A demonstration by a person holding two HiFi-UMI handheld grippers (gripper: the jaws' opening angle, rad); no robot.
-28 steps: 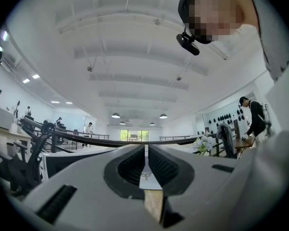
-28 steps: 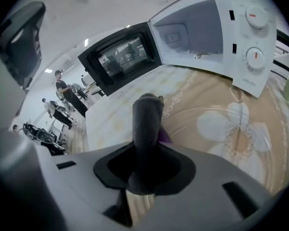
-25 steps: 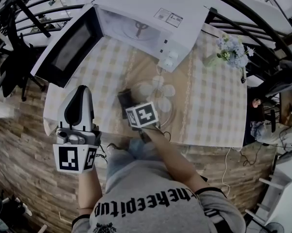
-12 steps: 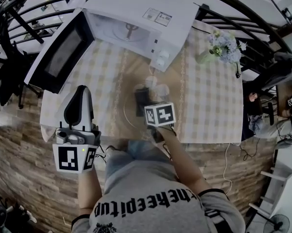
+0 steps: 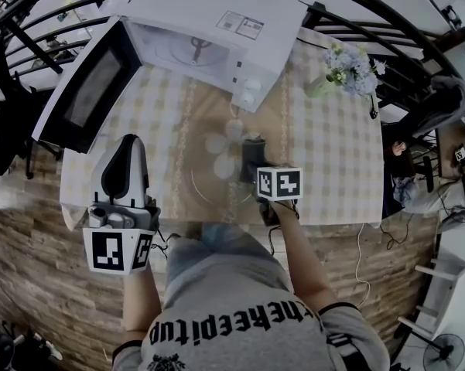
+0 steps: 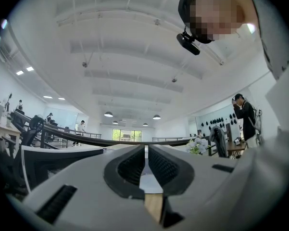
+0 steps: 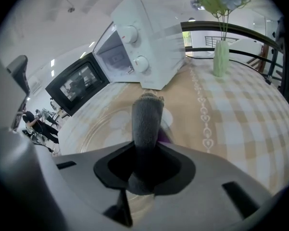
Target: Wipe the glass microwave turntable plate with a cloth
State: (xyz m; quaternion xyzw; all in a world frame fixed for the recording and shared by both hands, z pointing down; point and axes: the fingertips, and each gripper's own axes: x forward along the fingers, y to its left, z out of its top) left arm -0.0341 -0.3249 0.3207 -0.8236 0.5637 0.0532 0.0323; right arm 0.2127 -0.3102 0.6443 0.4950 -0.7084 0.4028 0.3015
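The glass turntable plate (image 5: 211, 182) lies flat on the checked tablecloth in front of the microwave; the right gripper view shows its rim (image 7: 98, 129). My right gripper (image 5: 255, 171) is at the plate's right edge, shut on a dark grey cloth (image 5: 251, 159). That cloth (image 7: 146, 121) sticks out past the jaws and hangs over the plate. My left gripper (image 5: 128, 144) is held off the table's near left corner, jaws shut on nothing. In its own view the left gripper (image 6: 145, 160) points up toward the room and ceiling.
A white microwave (image 5: 209, 29) stands at the back of the table with its door (image 5: 81, 91) swung open to the left. A vase of flowers (image 5: 344, 68) is at the back right. The table's near edge (image 5: 178, 219) runs just before the person's body.
The right gripper has carried the cloth to the right, from the plate's left side across to its right edge. The left gripper has stayed where it was.
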